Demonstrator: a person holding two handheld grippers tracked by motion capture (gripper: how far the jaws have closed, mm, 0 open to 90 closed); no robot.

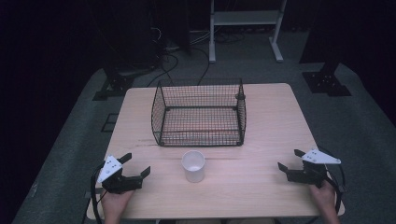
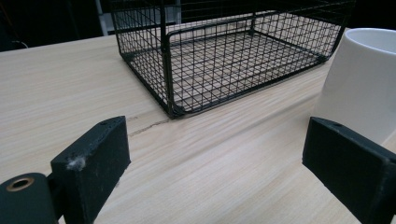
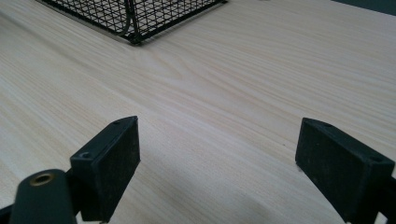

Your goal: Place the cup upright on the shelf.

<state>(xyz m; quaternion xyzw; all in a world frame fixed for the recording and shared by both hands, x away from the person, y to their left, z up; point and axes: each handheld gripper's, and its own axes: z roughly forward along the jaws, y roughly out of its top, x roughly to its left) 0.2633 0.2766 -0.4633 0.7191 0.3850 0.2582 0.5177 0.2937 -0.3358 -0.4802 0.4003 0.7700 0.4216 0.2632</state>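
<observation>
Both tongs sit low over the near part of the worktop [image 1: 261, 116], one at each side, each held from below by a hand; the left tongs [image 1: 138, 164] lie in the left hand [image 1: 114, 201] with the forearm coming up from the near edge, the grey three-cornered plate uppermost and the jaws pointing forward and inward, toward the middle of the worktop; those jaws stand wide apart with nothing between them, and in the left gripper view bare wood shows in the gap; the right tongs [image 1: 287, 160] rest in the right hand [image 1: 325, 196] near the right corner, their plate also on top, jaws aimed inward to the left and likewise spread wide and empty, with only wood grain between them in the right gripper view; both seem to hover just above the wood rather than rest on it, though the high view is too dim to be sure; the white cup [image 1: 193, 165] stands upright between the two tongs, nearer the left pair and just ahead of its right jaw, untouched; beyond the cup, farther from both tongs, sits the black wire basket [image 1: 161, 114], whose near corner lies ahead of the left pair and ahead and left of the right pair.
</observation>
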